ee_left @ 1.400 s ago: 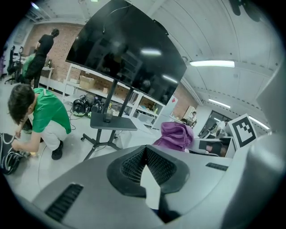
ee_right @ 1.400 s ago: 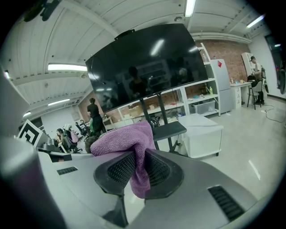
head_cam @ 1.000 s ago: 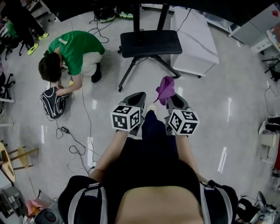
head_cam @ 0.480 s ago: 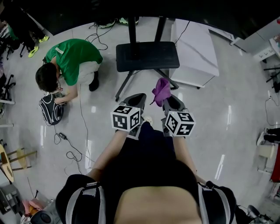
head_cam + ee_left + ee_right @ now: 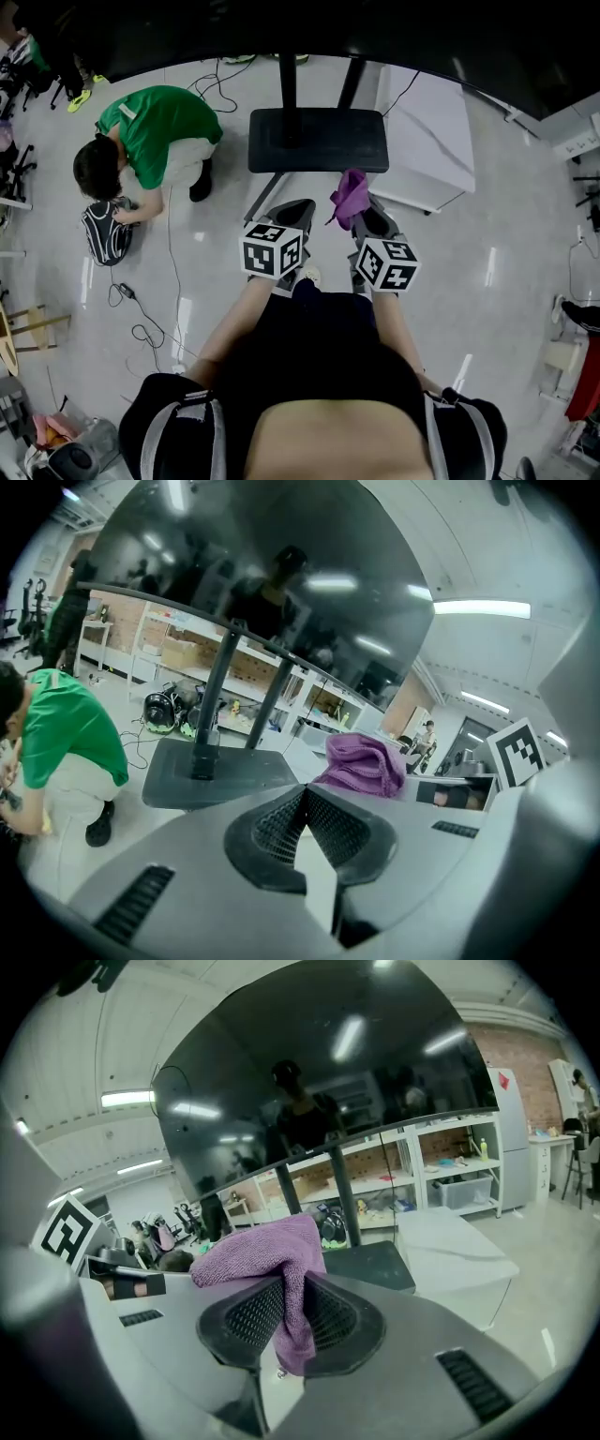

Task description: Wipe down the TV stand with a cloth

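The right gripper [image 5: 367,220] clamps the purple cloth [image 5: 351,192], bunched forward for wiping; left gripper [image 5: 292,214] closed, empty. TV stand [image 5: 317,141] at twelve o'clock, seemingly within reach.

left gripper [image 5: 302,797] closed; right gripper [image 5: 289,1305] pinching cloth [image 5: 258,1246]

Cloth [image 5: 352,192]: purple, napped fabric, matt. TV stand base [image 5: 319,141]: black, matt, smooth. Screen [image 5: 319,1082]: black, glossy, mirror-like. Floor [image 5: 506,244]: pale, hard, polished, reflective.
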Motion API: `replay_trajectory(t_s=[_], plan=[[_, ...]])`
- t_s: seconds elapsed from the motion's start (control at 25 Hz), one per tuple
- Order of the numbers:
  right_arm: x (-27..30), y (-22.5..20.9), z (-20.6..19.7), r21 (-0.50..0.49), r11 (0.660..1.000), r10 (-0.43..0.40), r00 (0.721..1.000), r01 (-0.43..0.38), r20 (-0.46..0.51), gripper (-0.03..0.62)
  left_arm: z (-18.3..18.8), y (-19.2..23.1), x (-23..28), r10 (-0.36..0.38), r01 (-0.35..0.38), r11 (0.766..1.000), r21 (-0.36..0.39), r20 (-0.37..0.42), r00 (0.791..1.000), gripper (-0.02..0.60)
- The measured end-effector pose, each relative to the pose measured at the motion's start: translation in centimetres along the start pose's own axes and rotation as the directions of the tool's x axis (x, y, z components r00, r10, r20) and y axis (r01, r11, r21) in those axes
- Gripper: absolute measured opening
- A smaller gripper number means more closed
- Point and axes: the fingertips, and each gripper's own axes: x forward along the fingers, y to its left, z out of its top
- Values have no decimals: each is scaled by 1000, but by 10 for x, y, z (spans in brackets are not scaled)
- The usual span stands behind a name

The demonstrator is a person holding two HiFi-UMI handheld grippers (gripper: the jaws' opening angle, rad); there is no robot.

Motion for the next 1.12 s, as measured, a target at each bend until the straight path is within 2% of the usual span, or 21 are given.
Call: replay_trajectory(t_s=[0.4,0.72,0.96,1.12], plan=[[38,14,9,-104,991,80,996,-85,-47,69,5,18,5,56,-56,998,-28,15,998,6],[78,40,35,-231,952,187,979,-202,-83,69,30,44,7,98,-96,994,-52,53,994,6],[118,48,45,-214,954,202,977,-211,-64,69,54,81,23,101,-94,992,-81,83,991,6],[138,52,37,-211,955,199,978,-208,-64,69,65,109,35,79,-73,995,-64,107,991,6]])
